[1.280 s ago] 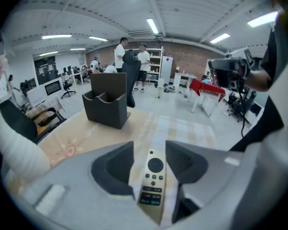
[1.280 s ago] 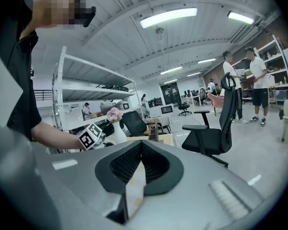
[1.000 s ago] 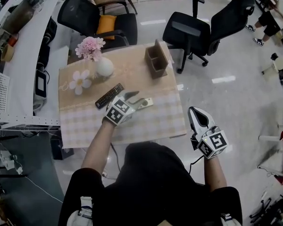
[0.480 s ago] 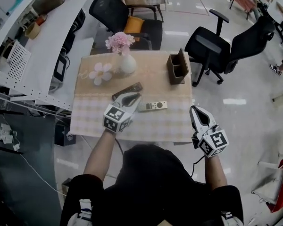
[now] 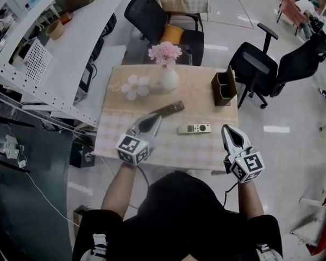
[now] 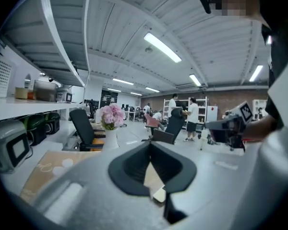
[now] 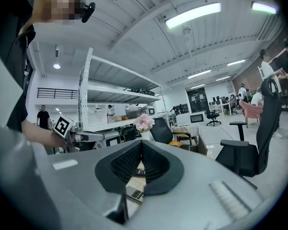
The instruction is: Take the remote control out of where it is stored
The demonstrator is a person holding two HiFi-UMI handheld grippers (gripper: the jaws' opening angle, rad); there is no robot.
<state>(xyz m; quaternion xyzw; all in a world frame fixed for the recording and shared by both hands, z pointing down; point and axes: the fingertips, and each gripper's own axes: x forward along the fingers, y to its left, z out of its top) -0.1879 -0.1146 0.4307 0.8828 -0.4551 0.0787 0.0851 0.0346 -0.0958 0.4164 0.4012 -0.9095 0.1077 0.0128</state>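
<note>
Since the wearer's head and torso fill the bottom of the head view, both forearms get cut off there, and so does part of the near edge of the table. At the left, the left gripper hovers over the checked cloth. Its jaws have just been closing and are now pinched together on nothing. Right by its tip there's a slim black remote lying at a slant. Next over, the remote control lies flat on the cloth, out in the open and well apart from the brown box holder. It's a pale rounded bar with a dark round patch, and the buttons are too small to read. The right gripper sits by the table's right edge, its ribbed dark pads clenched shut and empty.
</note>
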